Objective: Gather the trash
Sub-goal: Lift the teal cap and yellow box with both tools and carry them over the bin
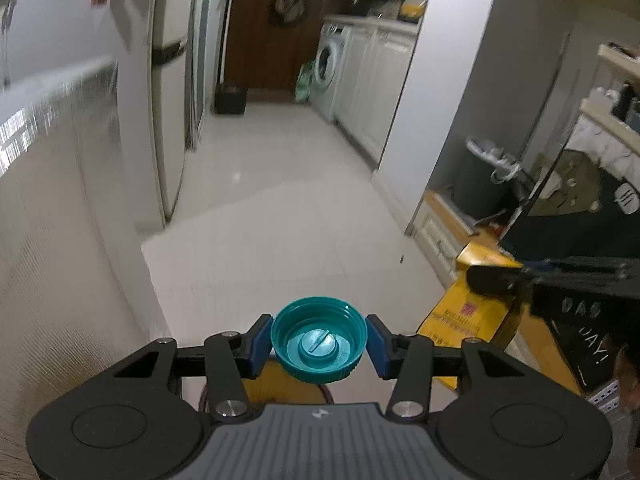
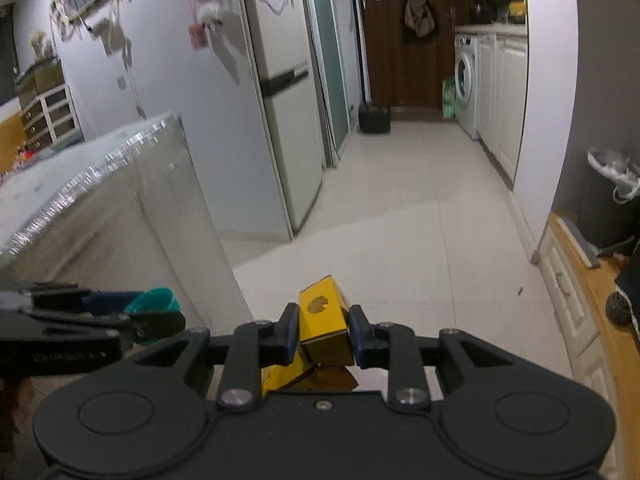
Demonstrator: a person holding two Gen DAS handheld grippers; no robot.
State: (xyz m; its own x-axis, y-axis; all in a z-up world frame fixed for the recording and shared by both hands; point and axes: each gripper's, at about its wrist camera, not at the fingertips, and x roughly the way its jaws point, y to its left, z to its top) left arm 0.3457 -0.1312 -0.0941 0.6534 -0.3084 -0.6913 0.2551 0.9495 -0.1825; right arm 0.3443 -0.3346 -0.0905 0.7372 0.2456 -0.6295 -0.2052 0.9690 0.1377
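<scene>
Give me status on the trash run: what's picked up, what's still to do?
Done: both pickups. The left gripper is shut on a teal bottle cap, open side up; the right gripper is shut on a yellow carton.
In hand: both pieces are carried over the tiled floor.
Left: neither is binned yet. A lined trash bin stands ahead on the right, the likely drop.

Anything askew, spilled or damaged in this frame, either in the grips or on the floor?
Little stands out. The yellow box in the right gripper sits tilted, with a flap hanging open underneath. A small dark speck lies on the tile floor.
</scene>
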